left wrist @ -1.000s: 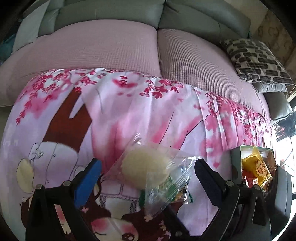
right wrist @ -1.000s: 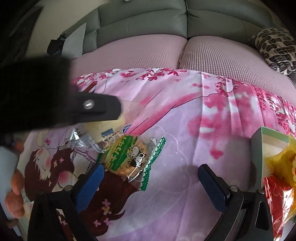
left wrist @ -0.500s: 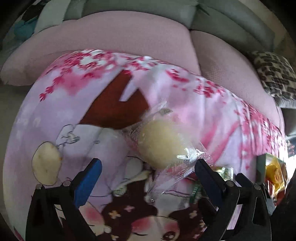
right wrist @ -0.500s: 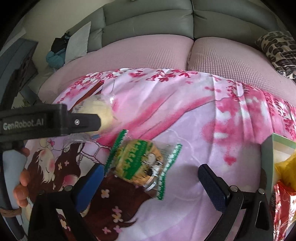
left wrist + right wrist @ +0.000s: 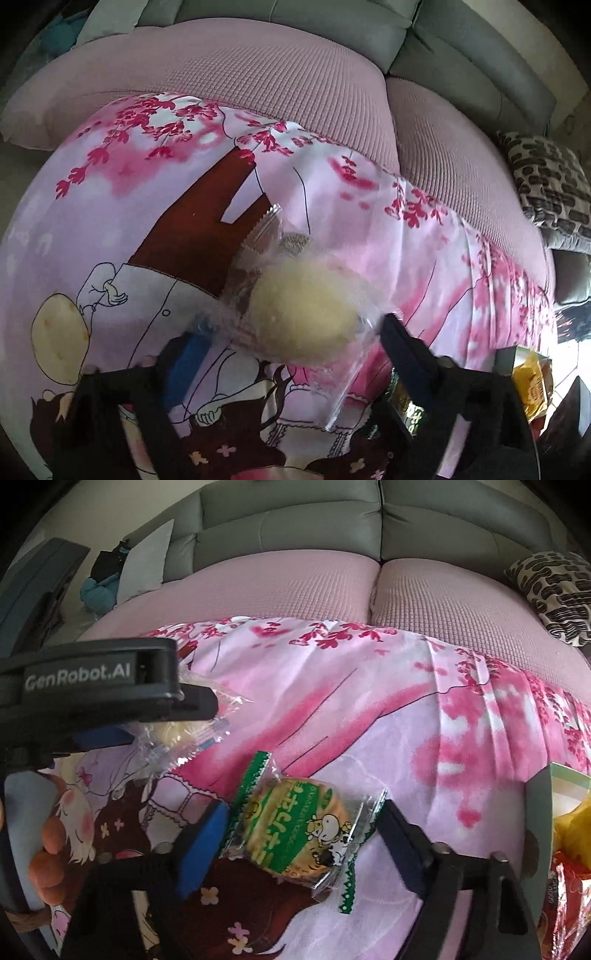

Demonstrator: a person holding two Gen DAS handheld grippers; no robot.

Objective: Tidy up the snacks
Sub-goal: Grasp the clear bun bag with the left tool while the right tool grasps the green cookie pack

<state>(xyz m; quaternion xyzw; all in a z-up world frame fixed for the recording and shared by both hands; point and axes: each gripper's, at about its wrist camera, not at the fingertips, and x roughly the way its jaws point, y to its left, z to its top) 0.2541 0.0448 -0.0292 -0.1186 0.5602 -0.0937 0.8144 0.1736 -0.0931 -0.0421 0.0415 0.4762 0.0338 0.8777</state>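
A pale round bun in a clear wrapper (image 5: pixel 303 317) lies on the pink printed cloth (image 5: pixel 147 236). My left gripper (image 5: pixel 293 341) points down over it, jaws closing, the bun between them; the right finger touches the wrapper's edge. A green and white cookie packet (image 5: pixel 295 834) lies between the closing jaws of my right gripper (image 5: pixel 301 816), whose pads stand at the wrapper's two ends without squeezing it. In the right wrist view one finger (image 5: pixel 192 701) of the left gripper sits over the bun (image 5: pixel 177 731). A corner of the cookie packet (image 5: pixel 406 406) shows behind the left gripper's right finger.
A green-sided box (image 5: pixel 539 812) with yellow and red snack packets (image 5: pixel 532 384) stands at the cloth's right edge. Pink sofa cushions (image 5: pixel 295 590) and a black-patterned pillow (image 5: pixel 554 590) lie behind. A person's fingers (image 5: pixel 48 849) hold the left gripper.
The left gripper has moved and rolled so the bun now lies between its fingers. The right gripper has come up around the cookie packet. Both pairs of jaws have narrowed.
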